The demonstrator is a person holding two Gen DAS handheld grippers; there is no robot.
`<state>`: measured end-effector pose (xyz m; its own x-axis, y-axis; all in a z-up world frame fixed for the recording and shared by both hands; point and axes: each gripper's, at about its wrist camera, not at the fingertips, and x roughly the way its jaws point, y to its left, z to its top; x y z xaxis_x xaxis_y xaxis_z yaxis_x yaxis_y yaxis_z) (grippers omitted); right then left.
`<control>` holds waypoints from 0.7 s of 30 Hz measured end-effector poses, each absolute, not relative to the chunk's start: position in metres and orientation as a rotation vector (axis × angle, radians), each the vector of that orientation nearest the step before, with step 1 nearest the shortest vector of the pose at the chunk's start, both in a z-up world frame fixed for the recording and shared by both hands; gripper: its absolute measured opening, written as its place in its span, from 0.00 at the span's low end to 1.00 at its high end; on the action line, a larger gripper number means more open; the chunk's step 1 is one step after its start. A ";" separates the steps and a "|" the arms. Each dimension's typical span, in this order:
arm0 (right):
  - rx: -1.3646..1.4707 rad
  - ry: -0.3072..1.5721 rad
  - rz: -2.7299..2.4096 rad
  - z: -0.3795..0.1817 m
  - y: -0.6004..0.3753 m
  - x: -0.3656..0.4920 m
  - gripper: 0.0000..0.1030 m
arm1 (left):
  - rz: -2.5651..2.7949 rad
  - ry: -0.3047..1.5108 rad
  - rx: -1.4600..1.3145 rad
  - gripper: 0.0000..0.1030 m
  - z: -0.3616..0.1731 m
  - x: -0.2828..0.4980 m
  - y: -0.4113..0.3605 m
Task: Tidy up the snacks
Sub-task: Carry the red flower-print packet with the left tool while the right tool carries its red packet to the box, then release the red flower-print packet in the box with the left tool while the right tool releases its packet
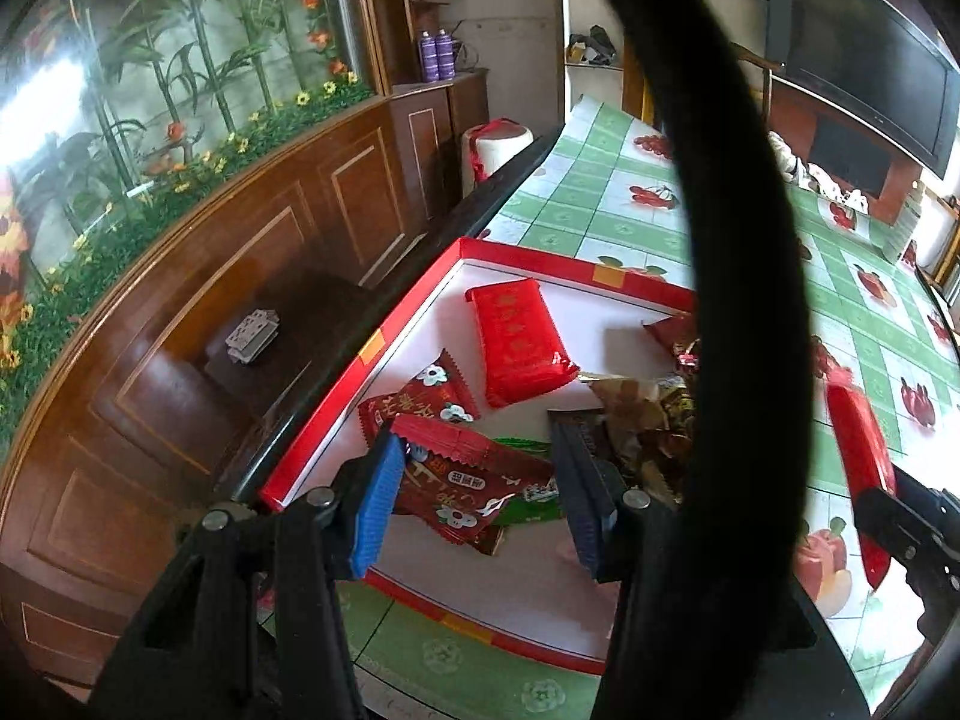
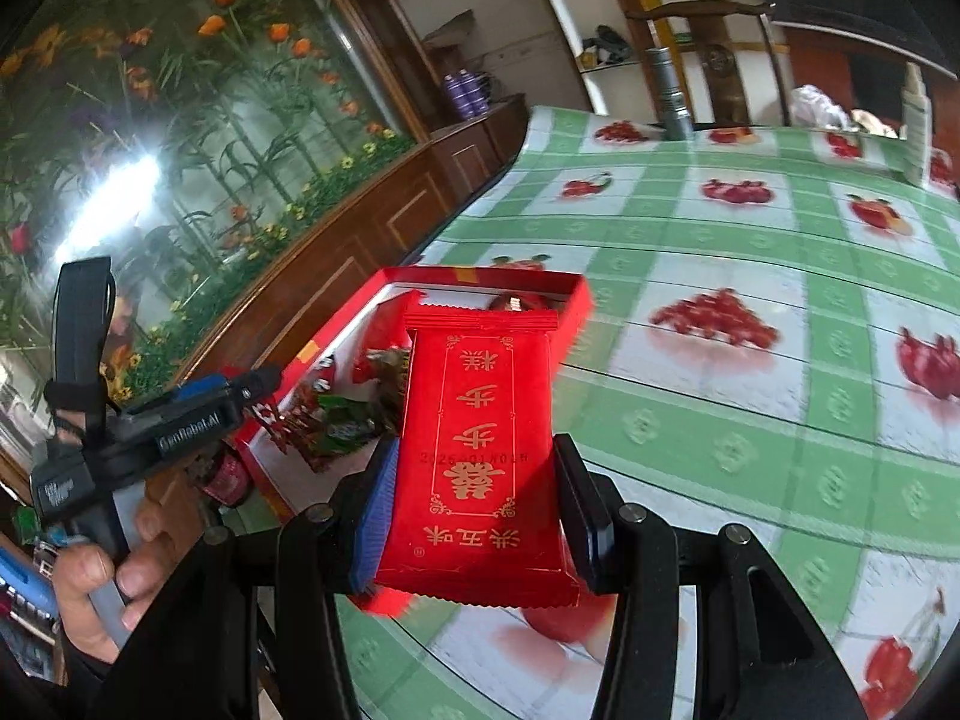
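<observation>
Left gripper (image 1: 474,483): clamped on a dark red snack packet (image 1: 474,480) with white flowers printed on it, blue pad on one side and dark pad on the other, right over the near end of the box.

Right gripper (image 2: 474,507): squeezing a bright red packet with gold lettering (image 2: 480,450), standing upright between my pads, held above the tablecloth just beside the box's near corner.

Box (image 1: 327,420): shallow red tray with a white floor, sitting at the table's edge next to the wooden cabinet.

In the box: another bright red packet (image 1: 519,342) lying flat toward the far side, a green wrapper (image 1: 528,504) poking out under my dark red one, and a messy heap of brown wrappers (image 1: 642,420) on the right.

Table (image 2: 720,408): green and white checked cloth with fruit pictures.

My left hand (image 2: 102,588): shows in the right camera, wrapped around the left gripper's handle.

Black strap (image 1: 738,240): loops across the left camera and hides part of the box.
</observation>
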<state>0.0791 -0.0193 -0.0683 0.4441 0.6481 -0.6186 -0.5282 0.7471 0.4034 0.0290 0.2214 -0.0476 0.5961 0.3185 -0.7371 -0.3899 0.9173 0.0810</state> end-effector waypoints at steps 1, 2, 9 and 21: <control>0.165 0.841 0.749 -0.069 -0.013 0.084 0.48 | 0.412 0.839 -0.097 0.50 -0.049 0.030 0.223; 0.167 0.843 0.754 -0.068 -0.010 0.087 0.47 | 0.412 0.841 -0.098 0.50 -0.050 0.030 0.224; 0.164 0.864 0.781 -0.071 0.030 0.120 0.48 | 0.400 0.853 -0.103 0.50 -0.056 0.040 0.225; 0.097 0.897 0.780 -0.083 0.081 0.159 0.48 | 0.386 0.867 -0.089 0.50 -0.065 0.061 0.226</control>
<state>0.1590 0.0813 -0.0834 0.3736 0.6461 -0.6656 -0.5690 0.7263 0.3856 0.0605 0.2264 -0.0650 0.5824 0.2947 -0.7576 -0.3661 0.9272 0.0792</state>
